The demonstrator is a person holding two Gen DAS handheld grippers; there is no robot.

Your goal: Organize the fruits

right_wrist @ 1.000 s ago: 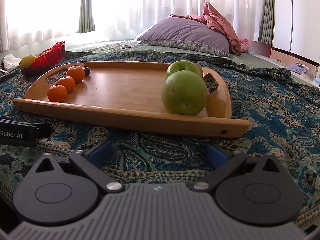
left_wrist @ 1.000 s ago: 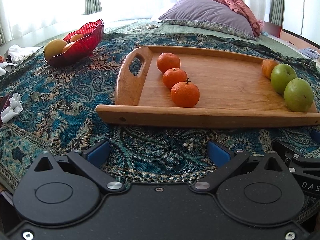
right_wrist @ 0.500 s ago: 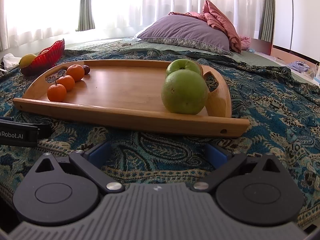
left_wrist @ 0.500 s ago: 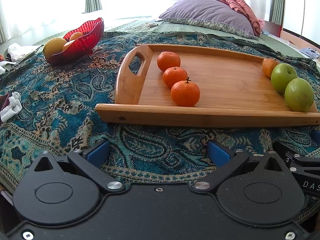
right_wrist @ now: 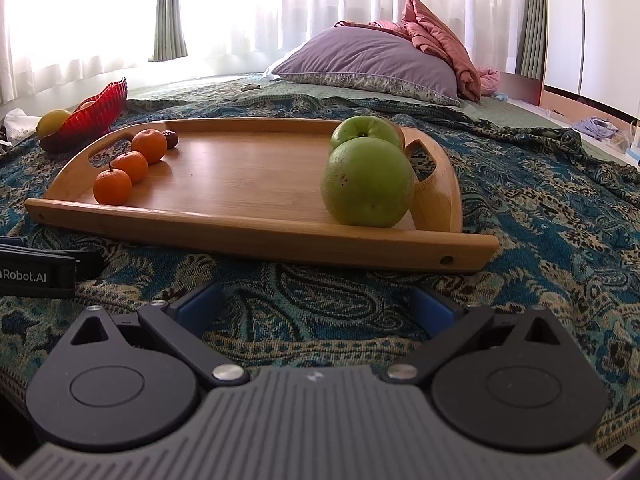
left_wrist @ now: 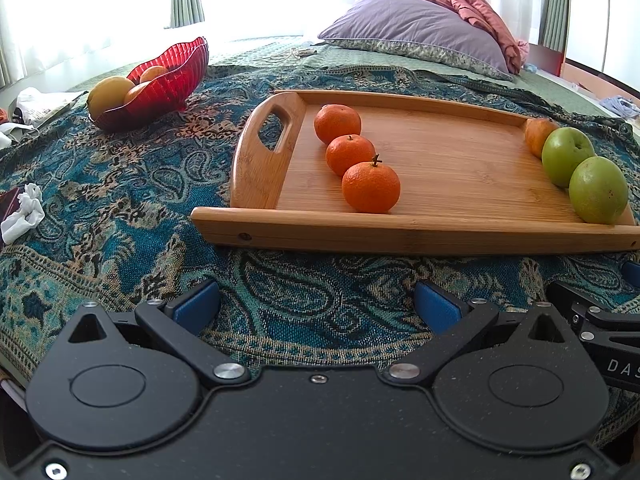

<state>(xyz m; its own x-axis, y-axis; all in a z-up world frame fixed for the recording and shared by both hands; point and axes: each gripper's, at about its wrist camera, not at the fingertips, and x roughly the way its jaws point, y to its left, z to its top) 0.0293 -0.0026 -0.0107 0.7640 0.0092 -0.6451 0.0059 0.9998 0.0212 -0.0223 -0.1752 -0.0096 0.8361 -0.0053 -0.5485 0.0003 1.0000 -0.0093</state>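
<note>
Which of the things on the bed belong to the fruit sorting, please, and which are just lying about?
Part of the job:
wooden tray
three mandarins
two green apples
red bowl holding fruit
left gripper, open
right gripper, open

Just lying about:
purple pillow
pink blanket
crumpled tissue
patterned bedspread

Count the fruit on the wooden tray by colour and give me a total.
Orange: 4
Green: 2
Dark purple: 1
Total on the wooden tray: 7
</note>
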